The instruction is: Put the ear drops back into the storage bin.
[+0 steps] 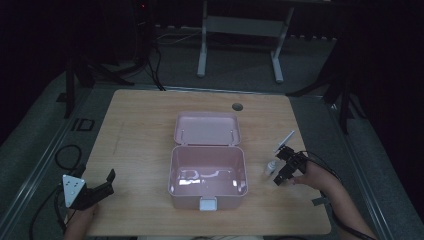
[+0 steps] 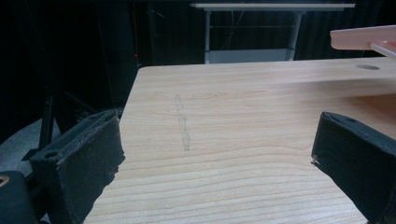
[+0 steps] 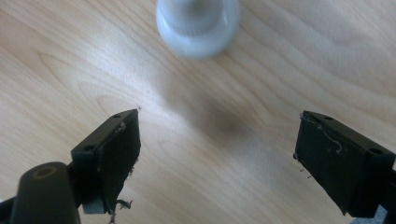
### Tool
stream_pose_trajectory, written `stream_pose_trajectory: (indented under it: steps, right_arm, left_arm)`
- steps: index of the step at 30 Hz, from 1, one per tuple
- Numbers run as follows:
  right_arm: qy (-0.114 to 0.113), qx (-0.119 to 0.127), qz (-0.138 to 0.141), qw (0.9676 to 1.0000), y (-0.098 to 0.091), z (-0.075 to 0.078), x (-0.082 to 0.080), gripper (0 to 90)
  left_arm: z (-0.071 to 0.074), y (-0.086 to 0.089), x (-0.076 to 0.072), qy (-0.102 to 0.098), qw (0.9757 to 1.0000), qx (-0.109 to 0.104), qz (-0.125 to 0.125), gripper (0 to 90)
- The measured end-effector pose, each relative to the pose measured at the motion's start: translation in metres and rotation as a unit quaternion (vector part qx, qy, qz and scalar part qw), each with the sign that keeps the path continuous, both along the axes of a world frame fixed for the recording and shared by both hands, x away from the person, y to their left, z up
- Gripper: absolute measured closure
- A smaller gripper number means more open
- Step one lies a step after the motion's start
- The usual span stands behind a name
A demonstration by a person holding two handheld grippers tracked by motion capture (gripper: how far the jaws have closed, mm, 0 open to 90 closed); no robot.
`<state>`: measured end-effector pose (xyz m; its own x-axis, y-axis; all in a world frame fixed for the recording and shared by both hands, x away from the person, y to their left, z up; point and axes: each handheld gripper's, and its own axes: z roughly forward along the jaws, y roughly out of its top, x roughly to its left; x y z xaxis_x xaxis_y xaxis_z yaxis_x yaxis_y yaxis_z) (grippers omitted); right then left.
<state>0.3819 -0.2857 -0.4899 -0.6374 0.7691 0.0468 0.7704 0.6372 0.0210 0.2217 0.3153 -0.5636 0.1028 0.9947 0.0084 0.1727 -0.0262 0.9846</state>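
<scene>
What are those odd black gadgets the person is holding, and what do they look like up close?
Each hand holds a black two-jaw tool. The left gripper carries a grey three-cornered plate with small dark dots on top. The right gripper trails a dark cable past the wrist. Up close, the pads are flat black blocks, rough and frayed at the edges.

1. High view: fixed above the person's side, looks forward and down over the whole table (image 1: 140, 120), from far off.
2. Left gripper view: low, near level across the table top, pink box (image 2: 364, 37) lid ahead-right of the jaws.
3. Right gripper view: close, steeply down; small white bottle (image 3: 198, 23) just ahead of the jaws.
4. Shared: high view also shows the box (image 1: 207, 170) and bottle (image 1: 270, 167).
</scene>
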Motion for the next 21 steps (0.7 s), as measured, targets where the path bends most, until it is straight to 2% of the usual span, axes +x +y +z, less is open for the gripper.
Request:
stream_pose_trajectory:
  steps: [8, 11, 16, 21]
  right_arm:
    - [0.000, 0.006, 0.008, 1.0000, 0.017, 0.001, 0.018, 19.3]
    - [0.001, 0.003, 0.015, 0.9999, 0.024, 0.001, 0.023, 21.5]
    - [0.014, -0.012, 0.023, 0.9996, 0.033, -0.006, 0.030, 23.7]
    - [0.026, -0.017, 0.017, 0.9994, 0.036, -0.013, 0.037, 34.8]
  left_arm:
    - [0.000, 0.000, 0.000, 0.000, 1.0000, 0.001, -0.001, 2.0]
    - [0.000, 0.000, 0.000, 0.000, 1.0000, 0.000, -0.001, 2.0]
    - [0.000, 0.000, 0.000, 0.001, 1.0000, 0.000, -0.001, 2.0]
    - [0.000, 0.000, 0.000, 0.001, 1.0000, 0.000, -0.001, 2.0]
